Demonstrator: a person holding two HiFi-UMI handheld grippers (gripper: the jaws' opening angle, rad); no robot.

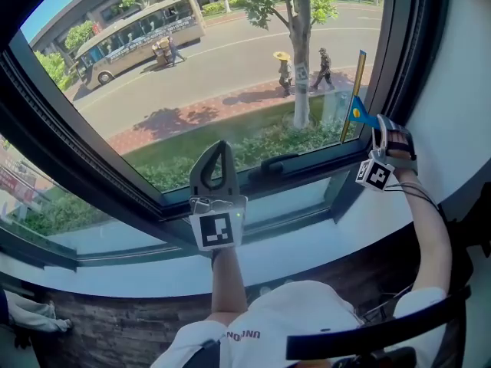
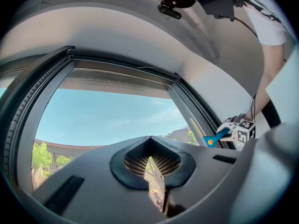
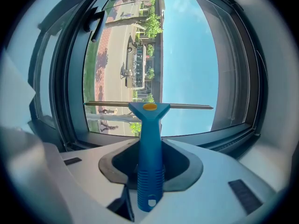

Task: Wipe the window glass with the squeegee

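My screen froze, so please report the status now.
Right tongs shut on squeegee, blade by the glass. Left tongs shut, empty. Nothing in the way.

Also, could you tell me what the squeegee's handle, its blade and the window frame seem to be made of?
The squeegee handle looks like moulded blue plastic, matte, with a ribbed grip. Its blade looks like thin grey metal; any rubber edge can't be made out. The window frame is dark, possibly coated metal.
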